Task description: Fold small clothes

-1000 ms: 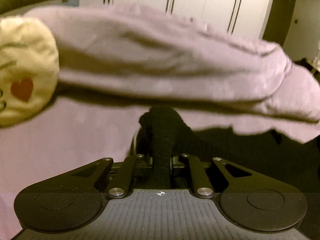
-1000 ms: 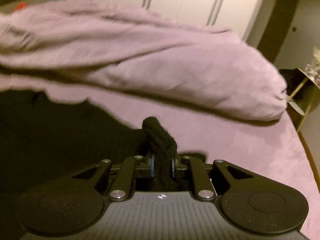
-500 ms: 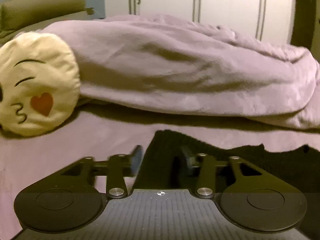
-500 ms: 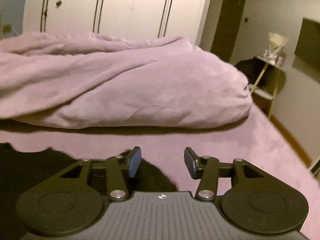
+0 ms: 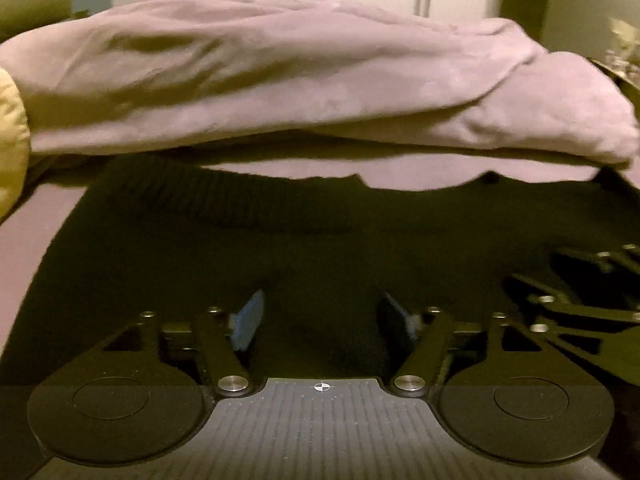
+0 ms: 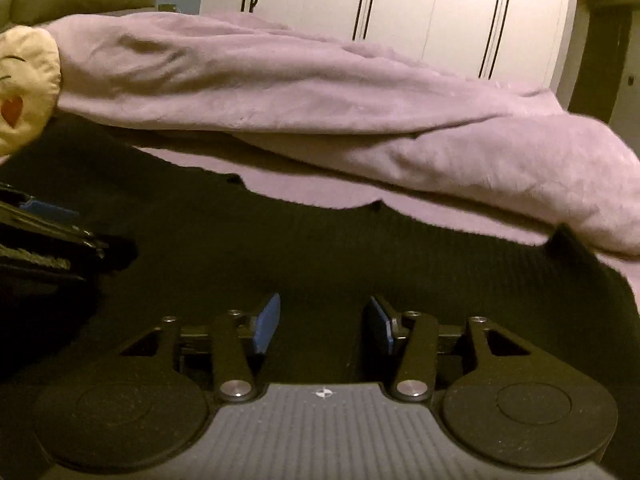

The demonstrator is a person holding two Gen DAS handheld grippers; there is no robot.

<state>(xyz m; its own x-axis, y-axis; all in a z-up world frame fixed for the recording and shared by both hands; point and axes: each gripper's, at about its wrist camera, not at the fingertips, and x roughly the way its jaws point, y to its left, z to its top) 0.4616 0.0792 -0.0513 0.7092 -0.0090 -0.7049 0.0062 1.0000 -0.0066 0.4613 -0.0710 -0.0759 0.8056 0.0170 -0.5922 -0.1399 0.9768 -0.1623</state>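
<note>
Two grippers: both sit low over one dark garment, side by side, each with its fingers spread and holding nothing.
Left gripper: jaws wide apart, blue pads facing each other across a broad gap; only black knit shows in that gap, nothing pinched.
Right gripper: jaws also parted, a touch narrower than the left pair; the cloth lies under and between the pads but none of it is gripped.
Neighbours: from the left wrist view the right gripper's linkage shows at about 3 o'clock; from the right wrist view the left one shows at about 9 o'clock, blue pad visible.
Black knitted garment: spread flat on the bed, ribbed texture visible, filling the lower half of both views; its far edge runs wavy from 10 to 2 o'clock in the left wrist view. What kind of garment it is I cannot tell.
Pink bed sheet: a bare strip shows between the garment's far edge and the bedding pile.
Pink duvet: bunched in a long roll at 12 o'clock, just beyond the garment.
Yellow emoji cushion: at 10 o'clock from the right wrist, touching the duvet's end, red heart showing.
White wardrobe doors: behind the bed at 12 to 1 o'clock.
</note>
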